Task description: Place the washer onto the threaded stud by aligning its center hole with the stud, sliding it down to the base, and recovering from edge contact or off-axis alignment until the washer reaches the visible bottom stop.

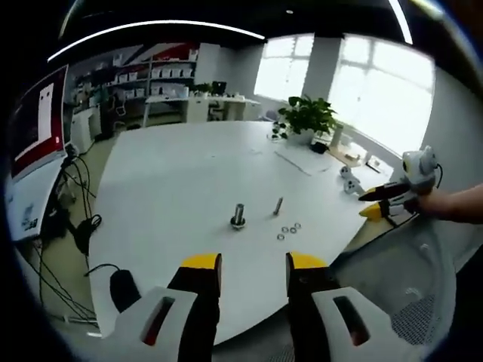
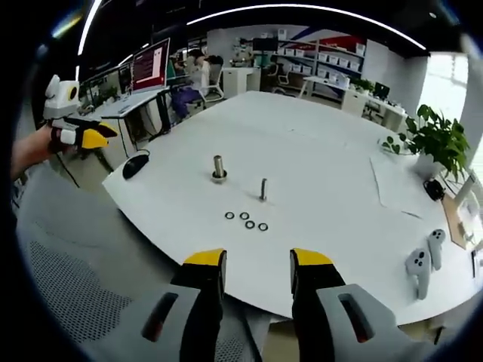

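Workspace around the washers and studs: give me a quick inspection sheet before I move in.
Surface: white table, bare around the parts.
Job's things: four washers lying loose in a row; thin threaded stud upright behind them; thicker stud upright to one side.
Clutter: computer mouse, papers, two white controllers, potted plant.
Grippers: left gripper and right gripper both open, empty, short of the table.
Cables: bundle on the floor.
Surroundings: office shelves, desks, windows.
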